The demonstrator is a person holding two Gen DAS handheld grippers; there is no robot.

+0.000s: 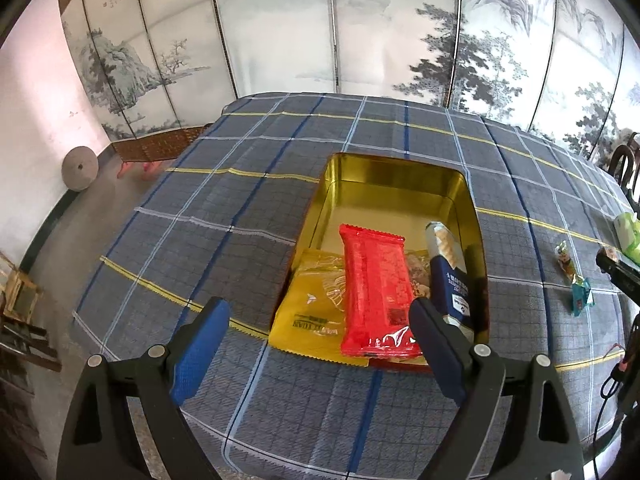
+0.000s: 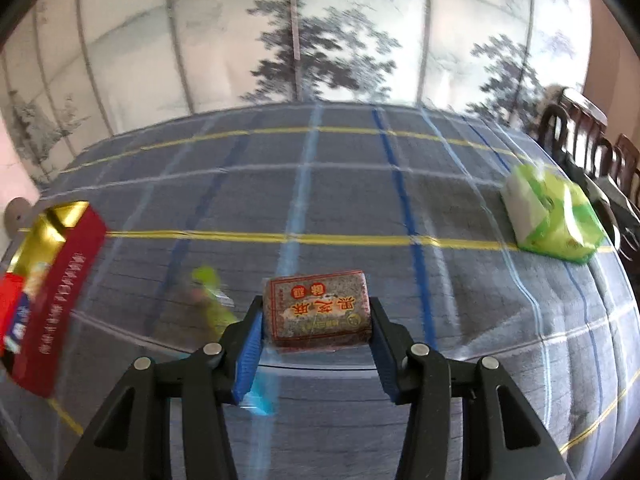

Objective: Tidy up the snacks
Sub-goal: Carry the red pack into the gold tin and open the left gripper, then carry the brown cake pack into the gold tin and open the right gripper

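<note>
Blue-padded jaws of the right gripper (image 2: pixel 317 330) clamped across the short ends of a small brown wrapped cake (image 2: pixel 318 310), held above the plaid worktop (image 2: pixel 360 200), right of the gold tin (image 2: pixel 60 220). Judged light, stiff enough to pinch, crumbly if squeezed hard; wrapper probably slick. Left gripper (image 1: pixel 320 344) spread wide and holding nothing, just before the tin's near edge, over the red packet (image 1: pixel 376 296) and yellow packet (image 1: pixel 308 316). Green packet (image 2: pixel 552 216) far right of the tin.

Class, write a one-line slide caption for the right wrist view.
Right gripper clamps a speckled snack block above the plaid tablecloth, green packet beyond.
</note>
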